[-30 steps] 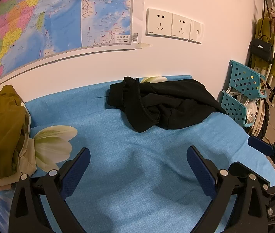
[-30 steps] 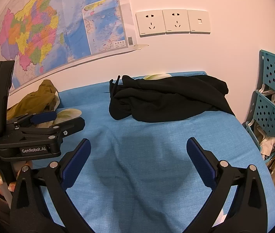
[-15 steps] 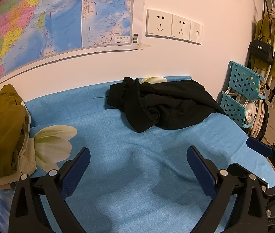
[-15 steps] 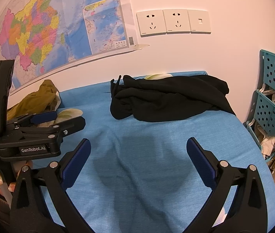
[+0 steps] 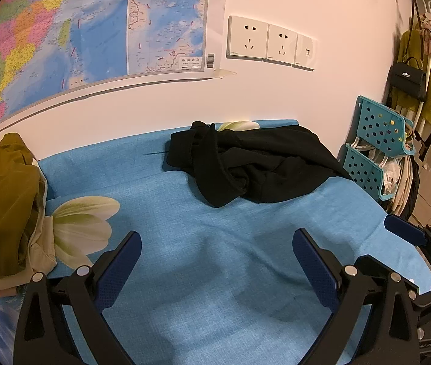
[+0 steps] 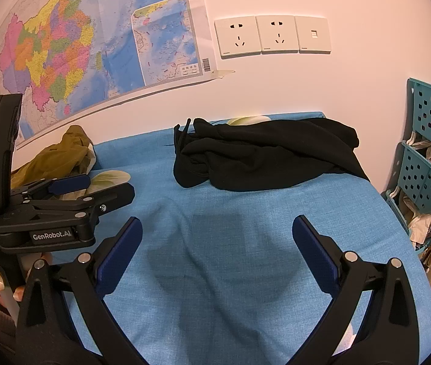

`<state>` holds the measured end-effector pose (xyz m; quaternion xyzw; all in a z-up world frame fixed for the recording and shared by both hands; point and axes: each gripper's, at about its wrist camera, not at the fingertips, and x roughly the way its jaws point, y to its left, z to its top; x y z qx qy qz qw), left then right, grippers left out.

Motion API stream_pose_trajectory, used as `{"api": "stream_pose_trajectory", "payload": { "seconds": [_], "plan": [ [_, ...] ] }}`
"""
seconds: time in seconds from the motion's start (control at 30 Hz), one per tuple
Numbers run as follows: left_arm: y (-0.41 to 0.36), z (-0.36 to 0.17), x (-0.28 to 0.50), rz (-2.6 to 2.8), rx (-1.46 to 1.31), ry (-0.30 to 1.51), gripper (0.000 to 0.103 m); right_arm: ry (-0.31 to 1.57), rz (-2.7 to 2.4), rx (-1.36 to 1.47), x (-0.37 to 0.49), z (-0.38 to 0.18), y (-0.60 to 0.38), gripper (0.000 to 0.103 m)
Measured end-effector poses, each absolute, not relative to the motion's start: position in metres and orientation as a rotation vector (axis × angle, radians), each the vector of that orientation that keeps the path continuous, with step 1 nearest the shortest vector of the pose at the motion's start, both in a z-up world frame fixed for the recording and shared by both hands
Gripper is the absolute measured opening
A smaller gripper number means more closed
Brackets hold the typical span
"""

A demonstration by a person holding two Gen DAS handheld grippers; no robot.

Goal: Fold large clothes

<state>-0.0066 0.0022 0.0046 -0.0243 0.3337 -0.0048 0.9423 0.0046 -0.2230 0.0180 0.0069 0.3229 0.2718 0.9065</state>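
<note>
A crumpled black garment point(image 5: 255, 167) lies in a heap on the far right of the blue bed cover point(image 5: 185, 243), against the wall; it also shows in the right wrist view point(image 6: 264, 158). My left gripper point(image 5: 217, 252) is open and empty, above the bare cover in front of the garment. My right gripper point(image 6: 217, 240) is open and empty too, short of the garment. The left gripper's body shows at the left of the right wrist view point(image 6: 72, 188). The right gripper's tip shows at the right edge of the left wrist view point(image 5: 404, 231).
An olive and beige clothes pile point(image 5: 2, 200) lies at the bed's far left. A teal perforated rack point(image 5: 376, 152) stands right of the bed. Hanging clothes and a black bag point(image 5: 410, 79) are at the far right. A wall map point(image 5: 78, 30) and sockets point(image 5: 270, 42) are behind.
Both grippers have drifted very slightly; the black garment sits marginally lower in both views. Nothing was taken hold of or let go.
</note>
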Motion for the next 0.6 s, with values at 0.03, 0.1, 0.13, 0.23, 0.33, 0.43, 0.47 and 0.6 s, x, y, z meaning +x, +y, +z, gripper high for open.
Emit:
{"api": "stream_pose_trajectory", "payload": {
  "seconds": [0.03, 0.1, 0.13, 0.23, 0.33, 0.43, 0.47, 0.6],
  "plan": [
    [0.0021, 0.0044, -0.0065, -0.011, -0.050, 0.681, 0.096, 0.666, 0.560, 0.014, 0.0044, 0.0182, -0.2231, 0.097],
    [0.0018, 0.0043, -0.0064, -0.009, -0.049, 0.682, 0.096, 0.667, 0.562, 0.016, 0.0044, 0.0184, -0.2232, 0.097],
    [0.0014, 0.0041, -0.0072, -0.009, -0.049, 0.681, 0.096, 0.666, 0.561, 0.016, 0.0043, 0.0186, -0.2231, 0.097],
    [0.0012, 0.0040, -0.0070, -0.010, -0.050, 0.683, 0.096, 0.668, 0.563, 0.017, 0.0047, 0.0189, -0.2234, 0.097],
    [0.0012, 0.0040, -0.0076, -0.009, -0.050, 0.683, 0.096, 0.668, 0.561, 0.017, 0.0048, 0.0190, -0.2230, 0.097],
    [0.0011, 0.0039, -0.0076, -0.009, -0.049, 0.682, 0.096, 0.674, 0.564, 0.021, 0.0049, 0.0191, -0.2230, 0.097],
    [0.0014, 0.0039, -0.0075, -0.009, -0.050, 0.683, 0.096, 0.673, 0.563, 0.021, 0.0045, 0.0194, -0.2230, 0.097],
    [0.0012, 0.0036, -0.0069, -0.012, -0.050, 0.686, 0.096, 0.674, 0.567, 0.020, 0.0054, 0.0199, -0.2225, 0.097]
  ]
}}
